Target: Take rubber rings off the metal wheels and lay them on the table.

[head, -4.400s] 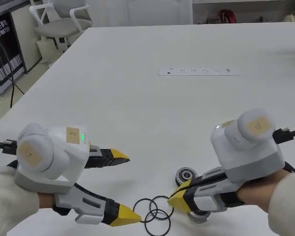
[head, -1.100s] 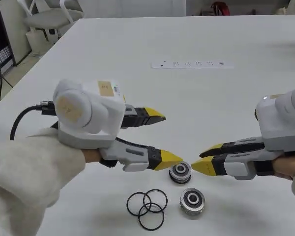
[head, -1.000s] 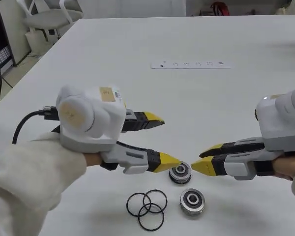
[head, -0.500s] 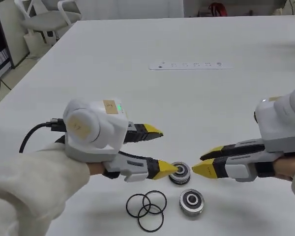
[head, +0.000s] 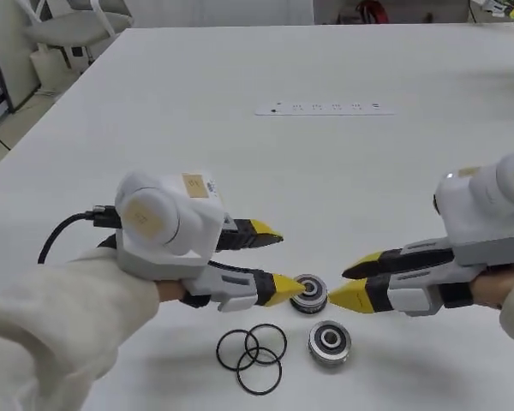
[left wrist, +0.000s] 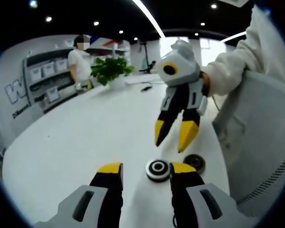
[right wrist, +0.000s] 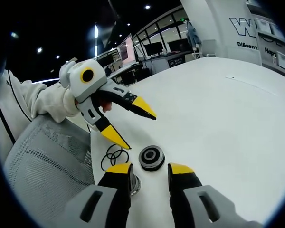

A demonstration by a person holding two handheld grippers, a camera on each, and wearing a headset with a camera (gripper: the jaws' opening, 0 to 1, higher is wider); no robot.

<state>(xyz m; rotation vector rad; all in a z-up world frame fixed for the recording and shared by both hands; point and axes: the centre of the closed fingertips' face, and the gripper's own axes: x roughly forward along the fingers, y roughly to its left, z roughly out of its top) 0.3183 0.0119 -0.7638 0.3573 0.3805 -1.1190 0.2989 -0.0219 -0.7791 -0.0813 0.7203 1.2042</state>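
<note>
A metal wheel lies flat on the white counter. The left hand-held gripper reaches in from the wheel's left with its jaws spread wide. Its lower yellow tip is at the wheel's edge, though contact cannot be told. The right hand-held gripper faces the wheel from its right, jaws parted and holding nothing. A second metal wheel lies just nearer the person than the first. Three overlapping rubber rings lie near the wheel too, nearer and to its left.

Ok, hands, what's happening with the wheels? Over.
Left tongs open, right tongs open, tips either side of the far round metal wheel. Three black rubber rings flat on the white table. Second metal wheel close by.
</note>
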